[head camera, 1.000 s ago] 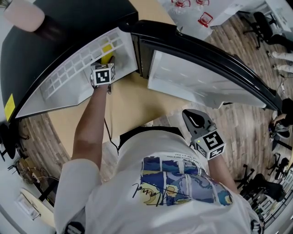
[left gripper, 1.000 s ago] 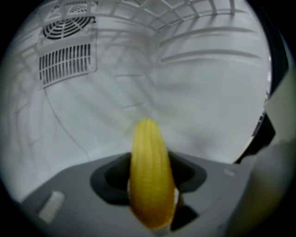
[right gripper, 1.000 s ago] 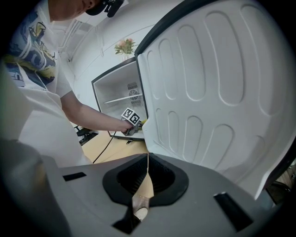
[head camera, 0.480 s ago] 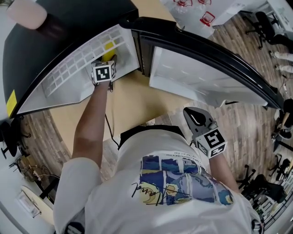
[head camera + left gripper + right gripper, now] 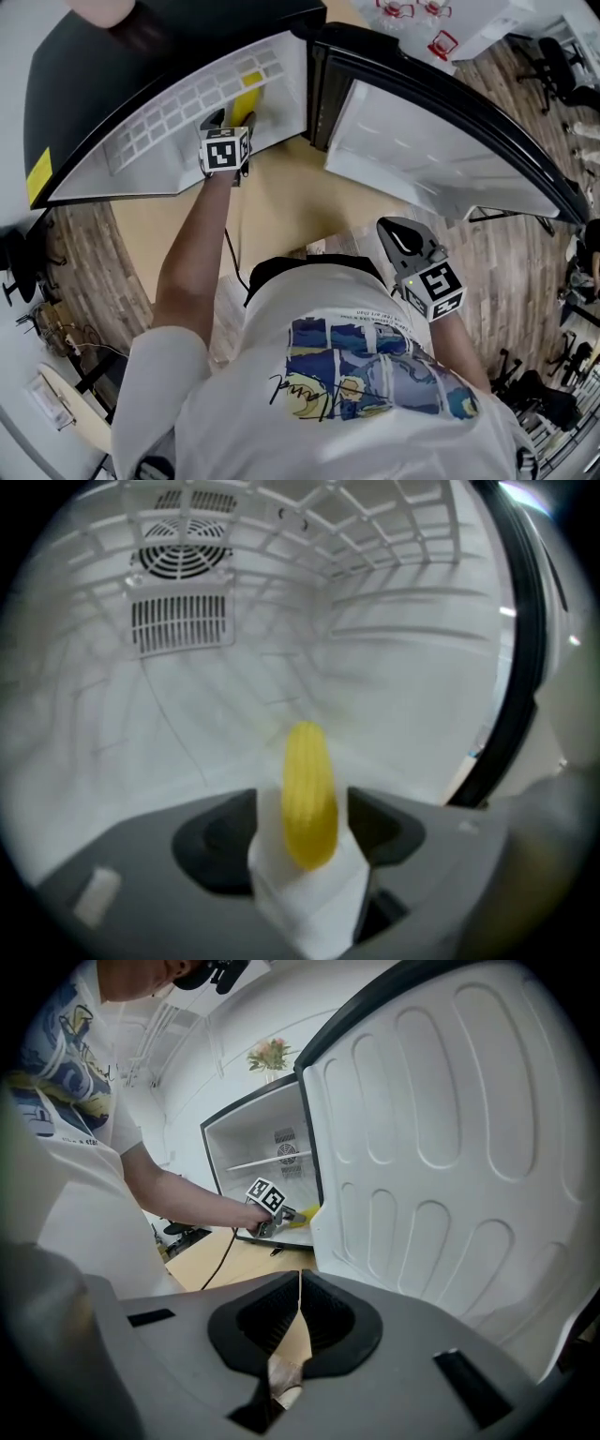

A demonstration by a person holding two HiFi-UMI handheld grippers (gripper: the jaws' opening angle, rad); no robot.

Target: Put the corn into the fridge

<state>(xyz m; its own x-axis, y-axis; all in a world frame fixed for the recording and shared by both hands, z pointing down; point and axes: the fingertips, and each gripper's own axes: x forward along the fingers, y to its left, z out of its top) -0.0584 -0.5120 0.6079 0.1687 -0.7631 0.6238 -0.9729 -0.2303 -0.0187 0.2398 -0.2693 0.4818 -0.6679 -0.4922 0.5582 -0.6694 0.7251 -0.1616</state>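
Two things have changed in the last second. Your left hand-held gripper [image 5: 302, 808] has let go its pinch and its jaws are opening wide, so the pads no longer press the corn [image 5: 307, 771]. The cob lies lengthwise between the spread jaws with a gap on either side. It appears to rest on the white floor of the fridge [image 5: 394, 696], low in the centre of the left gripper view. In the head view it is the yellow streak near the top, just beyond the marker cube. The placing looks as good as done; drawing back and shutting the door [image 5: 441, 159] would remain. Your right hand-held gripper [image 5: 298, 1309] sits at the lower right of the head view, jaws pressed together on nothing.
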